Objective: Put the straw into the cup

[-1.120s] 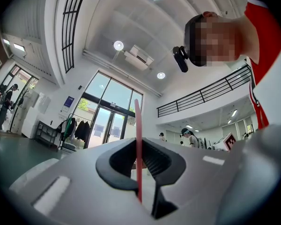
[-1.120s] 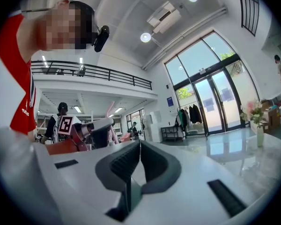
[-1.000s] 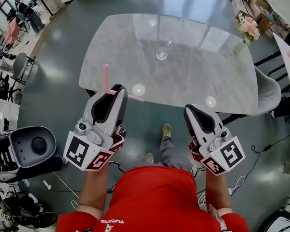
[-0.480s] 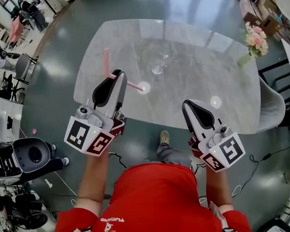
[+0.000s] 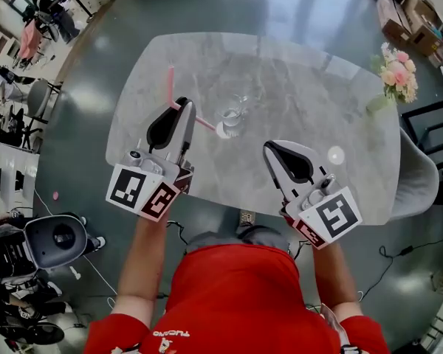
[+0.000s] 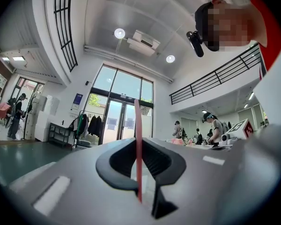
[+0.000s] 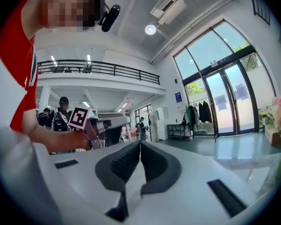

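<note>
The left gripper (image 5: 181,105) is pinching the pink straw (image 5: 170,85) tight near the cup (image 5: 230,116) on the table (image 5: 321,87); the right gripper (image 5: 270,148) is staying... is sitting closed, holding nothing.

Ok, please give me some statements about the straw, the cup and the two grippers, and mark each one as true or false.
1. The left gripper grips the pink straw between its fingers. True.
2. The straw stands inside the cup. False: it is in the gripper, and its lower end is beside the cup, on the cup's left.
3. The right gripper is shut and holds nothing. True.
4. The flowers stand right next to the cup. False: they are at the right edge of the table, well apart from it.
</note>
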Motion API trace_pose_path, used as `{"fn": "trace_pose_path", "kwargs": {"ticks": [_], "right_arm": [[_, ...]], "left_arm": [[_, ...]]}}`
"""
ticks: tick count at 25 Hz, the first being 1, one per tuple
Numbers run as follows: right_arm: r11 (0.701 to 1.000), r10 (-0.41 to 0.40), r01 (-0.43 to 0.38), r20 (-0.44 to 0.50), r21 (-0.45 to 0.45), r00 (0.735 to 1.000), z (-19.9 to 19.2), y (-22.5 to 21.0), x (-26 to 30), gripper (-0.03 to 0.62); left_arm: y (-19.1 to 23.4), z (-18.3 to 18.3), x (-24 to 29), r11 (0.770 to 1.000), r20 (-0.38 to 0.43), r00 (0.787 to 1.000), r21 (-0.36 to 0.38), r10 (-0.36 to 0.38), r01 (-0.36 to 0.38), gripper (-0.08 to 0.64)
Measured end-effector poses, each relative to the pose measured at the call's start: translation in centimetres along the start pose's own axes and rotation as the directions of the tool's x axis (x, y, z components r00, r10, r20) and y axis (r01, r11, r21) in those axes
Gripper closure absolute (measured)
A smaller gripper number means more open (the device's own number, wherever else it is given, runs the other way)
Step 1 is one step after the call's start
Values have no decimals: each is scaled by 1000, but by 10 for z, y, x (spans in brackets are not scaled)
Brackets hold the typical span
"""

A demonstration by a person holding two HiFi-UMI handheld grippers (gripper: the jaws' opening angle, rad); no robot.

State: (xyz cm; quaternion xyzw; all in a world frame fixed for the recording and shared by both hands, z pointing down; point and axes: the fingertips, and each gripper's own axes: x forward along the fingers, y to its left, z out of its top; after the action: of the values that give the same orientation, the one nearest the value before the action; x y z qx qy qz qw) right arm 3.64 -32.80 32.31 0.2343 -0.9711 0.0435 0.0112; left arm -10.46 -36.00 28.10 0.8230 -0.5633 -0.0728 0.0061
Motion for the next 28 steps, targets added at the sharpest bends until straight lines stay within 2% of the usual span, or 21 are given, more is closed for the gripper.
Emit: {"fn": "trace_pose_path", "kwargs": {"ticks": [4, 7, 11, 16, 22, 28], "right_arm": [[1000, 9, -8, -22, 22, 1000, -8, -10, 12, 589], [1000, 4, -3, -30, 31, 1000, -12, -11, 19, 589], [999, -29, 31, -43, 40, 999, -17, -11, 29, 590], [996, -77, 80, -61, 45, 995, -19, -24, 18, 589], [989, -133, 138, -88, 49, 987, -27, -27, 18, 589], [980, -186, 193, -113, 56, 976, -30, -30, 20, 589]], "left_arm": [[13, -16, 25, 1000, -26, 1000, -2, 15, -15, 522], [22, -30, 42, 1000, -43, 999, 7, -7, 7, 522], [39, -58, 60, 999, -100, 994, 7, -35, 35, 522], [38, -99, 89, 998, -174, 983, -5, -61, 61, 522], [41, -148, 106, 995, -290, 953, 35, -83, 98, 522], [45, -193, 113, 989, -418, 903, 53, -101, 136, 521]]}}
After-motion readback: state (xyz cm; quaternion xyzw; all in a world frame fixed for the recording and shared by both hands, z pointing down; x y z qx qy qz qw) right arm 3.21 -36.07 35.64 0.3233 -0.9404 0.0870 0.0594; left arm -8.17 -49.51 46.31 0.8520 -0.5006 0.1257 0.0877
